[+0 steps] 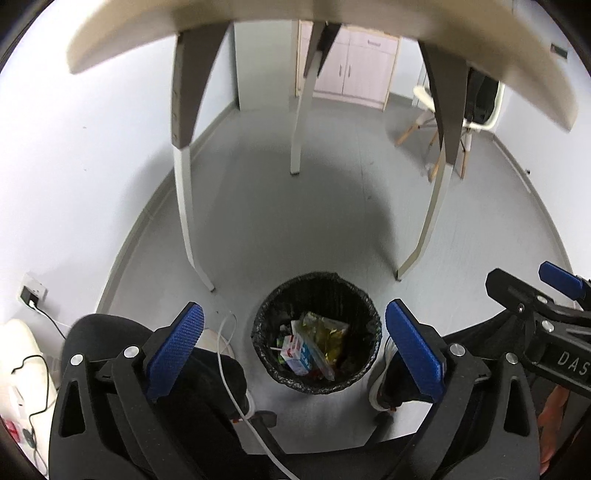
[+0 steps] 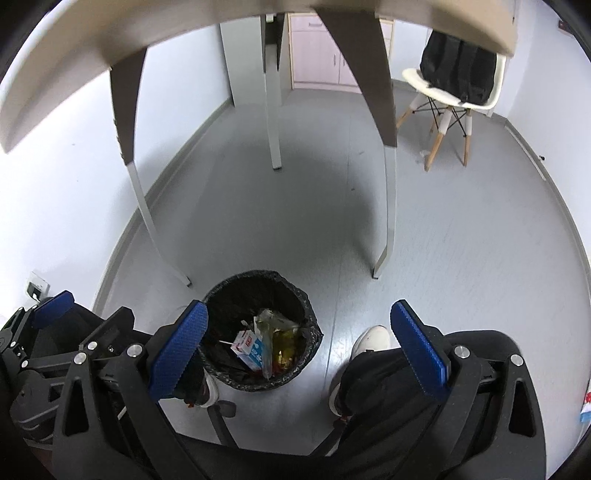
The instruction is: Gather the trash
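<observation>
1. The left gripper [image 1: 293, 350] stands wide open, and nothing is between its two blue ribbed pads.
2. The right gripper [image 2: 299, 349] is also wide open and empty; in the left wrist view it shows at the right edge, just beside the left one.
3. The round black bin with a black plastic liner [image 1: 369, 317] stands on the grey floor [image 1: 295, 221], below and a little in front of both grippers, between the person's two shoes.
4. The trash is inside this bin: a small white and blue drink carton with a straw [image 1: 295, 354], a crumpled yellow-green foil wrapper [image 1: 328, 332] and a piece of clear plastic film [image 2: 266, 356]. The carton lies tilted, with its long axis running roughly toward the camera.
5. In my judgement the dropping is done, because both grippers are empty above the bin.
6. The pale bench [image 1: 406, 18] is overhead and in front; only its underside and front edge are in view, so I cannot tell whether more trash waits on top.
7. The next move probably goes up and forward. The bench edge and its grey and white legs [image 1: 183, 110] are the obstacles; the room between the legs is open.
8. A white cable [image 1: 225, 354] hangs near the left gripper and could catch on it.
</observation>
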Motion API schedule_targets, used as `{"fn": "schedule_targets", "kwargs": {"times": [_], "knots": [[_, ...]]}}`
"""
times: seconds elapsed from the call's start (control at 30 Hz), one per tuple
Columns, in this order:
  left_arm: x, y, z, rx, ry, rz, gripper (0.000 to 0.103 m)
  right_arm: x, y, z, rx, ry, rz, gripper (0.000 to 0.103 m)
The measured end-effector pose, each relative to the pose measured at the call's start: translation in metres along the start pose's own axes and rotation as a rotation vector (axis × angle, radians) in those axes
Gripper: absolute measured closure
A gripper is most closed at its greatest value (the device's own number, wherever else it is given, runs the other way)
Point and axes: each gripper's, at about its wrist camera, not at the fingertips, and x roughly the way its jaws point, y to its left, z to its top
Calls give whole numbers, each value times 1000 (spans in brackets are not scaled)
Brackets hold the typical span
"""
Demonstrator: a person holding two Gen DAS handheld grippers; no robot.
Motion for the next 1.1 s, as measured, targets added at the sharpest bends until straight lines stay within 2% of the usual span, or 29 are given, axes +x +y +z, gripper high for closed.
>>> {"fn": "schedule_targets", "kwargs": {"times": [0.47, 0.73, 0.87, 1.1], "knots": [[-103, 2, 7, 2, -140, -4, 6, -106, 15, 2, -52, -151, 1, 8], [-148, 1, 0, 2, -202, -28, 6, -154, 13, -6, -64, -239, -15, 8], [-161, 1, -6, 20, -221, -35, 6, -169, 8, -14, -68, -280, -15, 8], [-165, 2, -8, 23, -222, -34, 6, -178, 6, -19, -86, -287, -23, 8]]}}
